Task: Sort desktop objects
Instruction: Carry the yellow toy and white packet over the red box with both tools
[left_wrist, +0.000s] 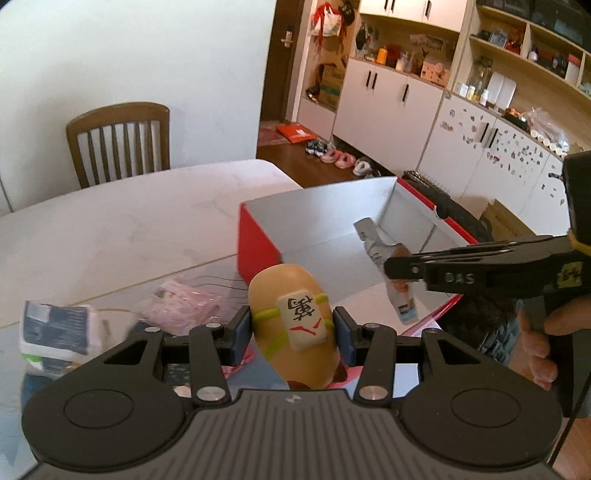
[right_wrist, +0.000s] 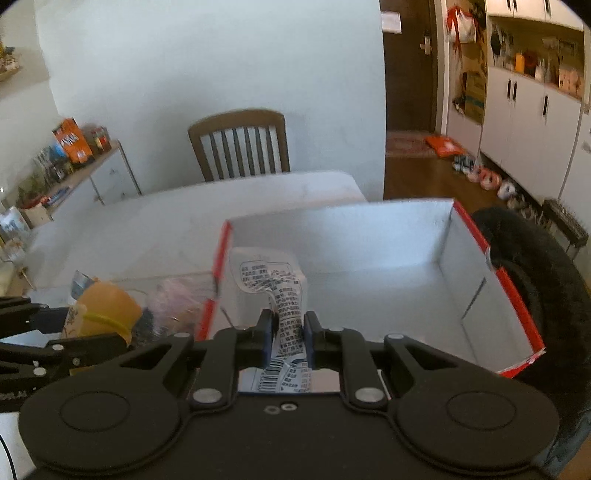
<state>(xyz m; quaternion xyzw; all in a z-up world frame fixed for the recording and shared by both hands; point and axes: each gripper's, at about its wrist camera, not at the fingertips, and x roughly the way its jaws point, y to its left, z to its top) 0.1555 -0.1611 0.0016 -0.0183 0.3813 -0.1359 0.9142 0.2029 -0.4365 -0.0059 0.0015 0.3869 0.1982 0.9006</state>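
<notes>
Right gripper (right_wrist: 290, 338) pinches printed packet (right_wrist: 284, 295), pointing forward over box (right_wrist: 480, 236).

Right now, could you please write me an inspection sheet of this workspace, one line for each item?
Surface: white marble-look table, with a glass sheet over its near part.
Job's things: red box, open, white inside; tan figurine with a mahjong-tile face; printed pouch above the box.
Clutter: pink packet and tissue pack on the table, left of the box.
Grippers: left gripper shut on the figurine; right gripper shut on the pouch.
Cables: thin wires by the pink packet.
Surroundings: wooden chair behind the table, white cabinets, slippers on the floor.
</notes>
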